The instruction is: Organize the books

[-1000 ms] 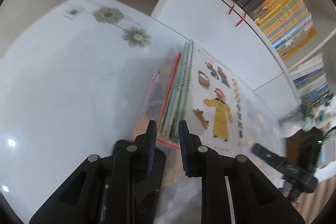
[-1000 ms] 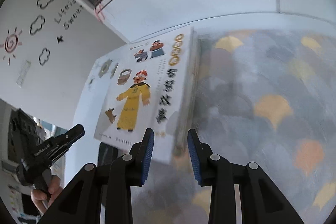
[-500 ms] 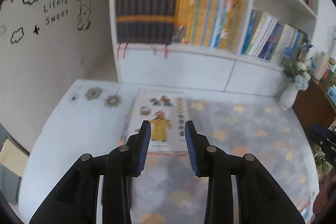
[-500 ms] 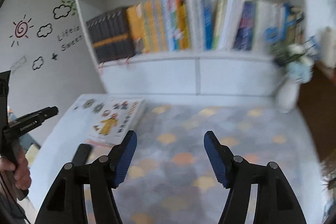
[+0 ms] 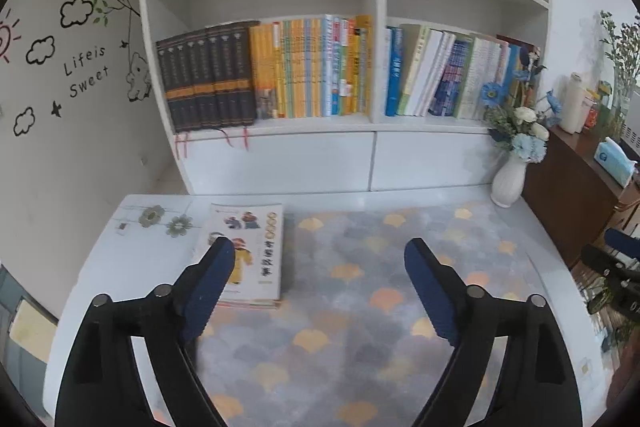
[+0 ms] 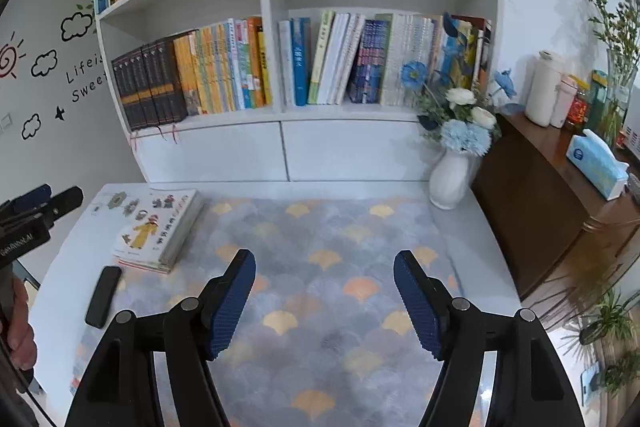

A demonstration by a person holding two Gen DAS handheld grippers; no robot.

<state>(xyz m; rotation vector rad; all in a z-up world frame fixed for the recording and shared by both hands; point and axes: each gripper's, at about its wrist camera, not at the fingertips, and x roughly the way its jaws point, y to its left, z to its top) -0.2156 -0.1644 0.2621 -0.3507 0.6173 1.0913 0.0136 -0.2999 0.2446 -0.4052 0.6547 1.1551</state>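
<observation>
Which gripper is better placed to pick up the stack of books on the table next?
Probably the left gripper: the book stack lies just beyond its left finger, open jaws empty.

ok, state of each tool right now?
Left tool: open, empty, jaws just opened.
Right tool: open, empty, jaws just opened.

One stack of books point(image 6: 160, 231), one vase point(image 6: 450, 183), one phone point(image 6: 103, 295), two open hand-held grippers point(image 5: 320, 259) point(image 6: 325, 269)
</observation>
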